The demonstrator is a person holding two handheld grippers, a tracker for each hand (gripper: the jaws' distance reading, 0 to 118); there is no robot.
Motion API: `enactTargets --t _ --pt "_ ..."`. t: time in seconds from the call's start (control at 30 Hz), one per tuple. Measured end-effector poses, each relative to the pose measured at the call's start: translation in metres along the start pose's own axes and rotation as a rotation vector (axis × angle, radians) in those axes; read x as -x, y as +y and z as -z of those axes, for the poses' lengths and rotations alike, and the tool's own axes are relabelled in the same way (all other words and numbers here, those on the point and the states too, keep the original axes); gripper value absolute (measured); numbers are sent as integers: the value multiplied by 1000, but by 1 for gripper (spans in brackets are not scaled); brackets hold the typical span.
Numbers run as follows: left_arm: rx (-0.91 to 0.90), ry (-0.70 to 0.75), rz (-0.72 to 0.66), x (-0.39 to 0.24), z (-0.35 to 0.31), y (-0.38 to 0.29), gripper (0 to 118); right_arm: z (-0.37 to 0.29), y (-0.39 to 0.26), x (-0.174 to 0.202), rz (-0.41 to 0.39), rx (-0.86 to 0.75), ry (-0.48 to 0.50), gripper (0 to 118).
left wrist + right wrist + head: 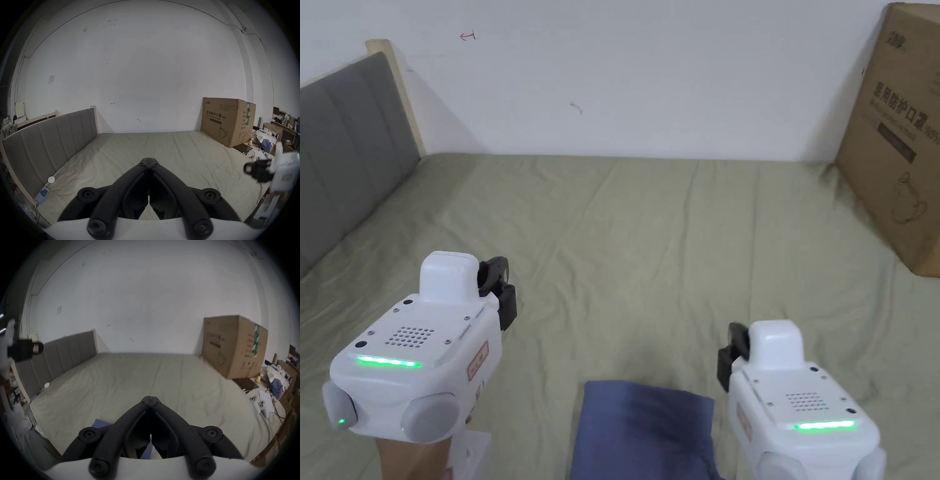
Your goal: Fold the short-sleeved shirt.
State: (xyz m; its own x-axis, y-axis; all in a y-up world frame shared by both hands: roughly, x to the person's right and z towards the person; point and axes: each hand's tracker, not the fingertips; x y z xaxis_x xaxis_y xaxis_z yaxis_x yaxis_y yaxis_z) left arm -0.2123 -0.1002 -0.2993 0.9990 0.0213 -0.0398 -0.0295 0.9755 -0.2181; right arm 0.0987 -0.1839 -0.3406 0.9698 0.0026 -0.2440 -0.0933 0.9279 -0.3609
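A blue shirt (642, 431) lies folded into a compact rectangle on the olive bed sheet (650, 250) at the near edge, between the two grippers. A corner of the blue shirt (101, 423) peeks out left of the right gripper's jaws. My left gripper (149, 160) hovers above the bed to the shirt's left, jaws pressed together with nothing between them. My right gripper (151, 398) hangs just right of the shirt, also shut and empty. In the head view the left gripper (499, 282) is held higher than the right gripper (732, 353).
A large cardboard box (897, 137) stands on the bed's far right corner by the white wall. A grey padded headboard (344, 169) runs along the left side. A phone (42, 194) and a small white disc (51, 179) lie by the headboard. Clutter (274, 386) sits beyond the right edge.
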Motion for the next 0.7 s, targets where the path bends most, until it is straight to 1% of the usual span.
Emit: enactTargets --t 0.03,0.13,0.2,0.3,0.43,0.5,0.57,0.6,0.67,0.7 --pt "5 0 -1 1 1 -1 0 9 -12 7 -16 30 9 0" --pt "24 -7 -7 4 5 -6 0 32 -48 21 -19 140 43 0" --pt "37 -11 -7 6 7 -10 0 45 -71 27 -37 230 50 0" --pt "64 -17 -8 9 12 -17 0 61 -101 31 -9 324 52 0" --pt "103 -24 -19 12 20 -30 0 78 -135 31 -2 438 29 0" --pt "142 -33 -24 13 25 -38 0 79 -139 29 14 411 24 0" --pt "198 -51 -49 12 31 -48 4 79 -136 28 23 408 27 0" --pt "224 -73 -76 12 34 -54 12 80 -138 27 20 408 31 0" --pt "325 -118 -161 12 46 -67 35 79 -139 25 11 401 41 0" --pt "386 -141 -205 12 52 -74 58 79 -139 24 8 399 45 0"
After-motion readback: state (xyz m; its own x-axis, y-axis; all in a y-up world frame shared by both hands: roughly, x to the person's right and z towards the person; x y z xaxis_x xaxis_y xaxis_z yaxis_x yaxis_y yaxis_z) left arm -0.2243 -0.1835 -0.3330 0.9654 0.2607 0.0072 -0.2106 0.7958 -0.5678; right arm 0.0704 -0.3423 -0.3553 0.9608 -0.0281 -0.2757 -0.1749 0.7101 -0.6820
